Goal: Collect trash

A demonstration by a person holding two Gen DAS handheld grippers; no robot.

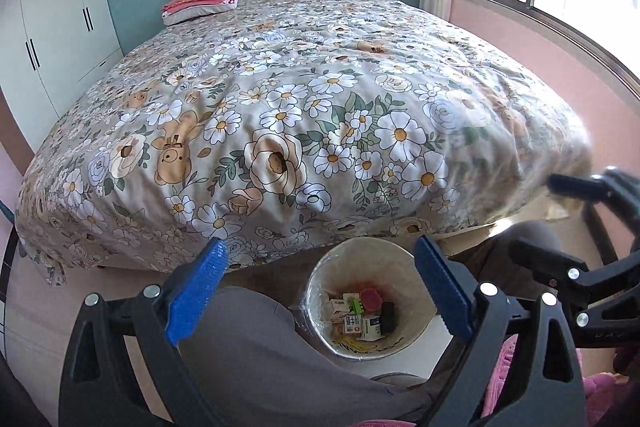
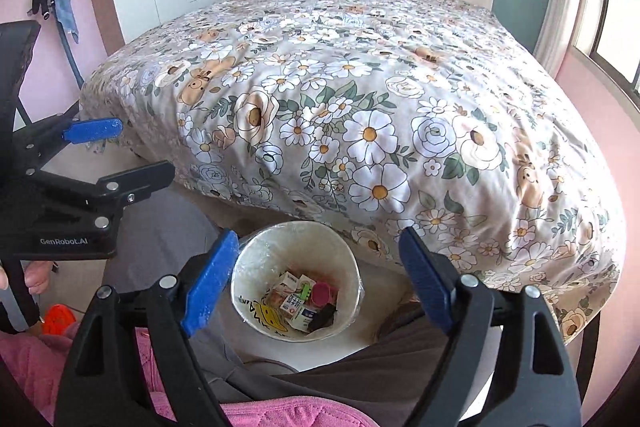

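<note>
Overhead, both claws, left claw and right claw, wide, empty, above bin beside bed.

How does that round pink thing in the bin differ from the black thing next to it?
The pink item is round and bright; the black item is blocky and dark. The pink one lies farther toward the bed, the black one nearer the person. Both lie among small cartons at the bottom of the white bin.
</note>
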